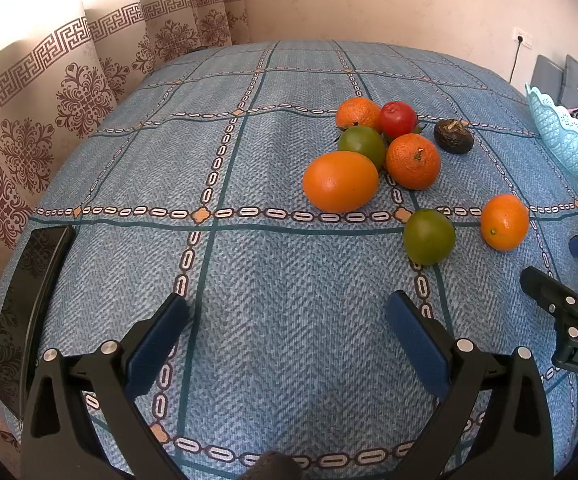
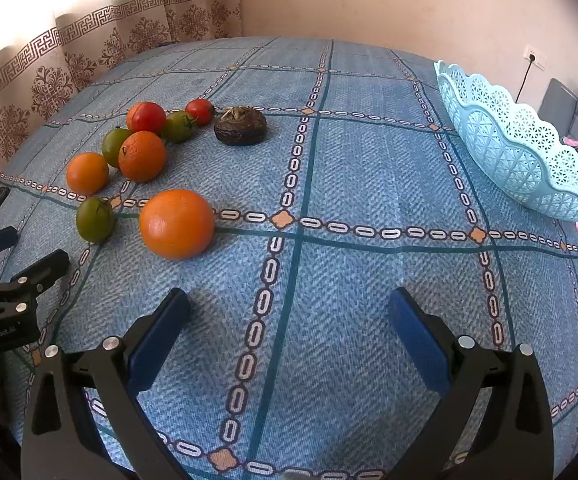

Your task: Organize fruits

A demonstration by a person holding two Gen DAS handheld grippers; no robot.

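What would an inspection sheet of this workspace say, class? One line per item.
Surface: table under a blue patterned tablecloth.
Job's things: loose fruits in a cluster, the nearest an orange; light blue basket at the table's right edge, contents hidden.
Clutter: dark phone at the left edge.
Grippers: left gripper and right gripper, jaws open, holding nothing.
Cables: black cord at a wall socket.
Surroundings: patterned curtain, plain wall.
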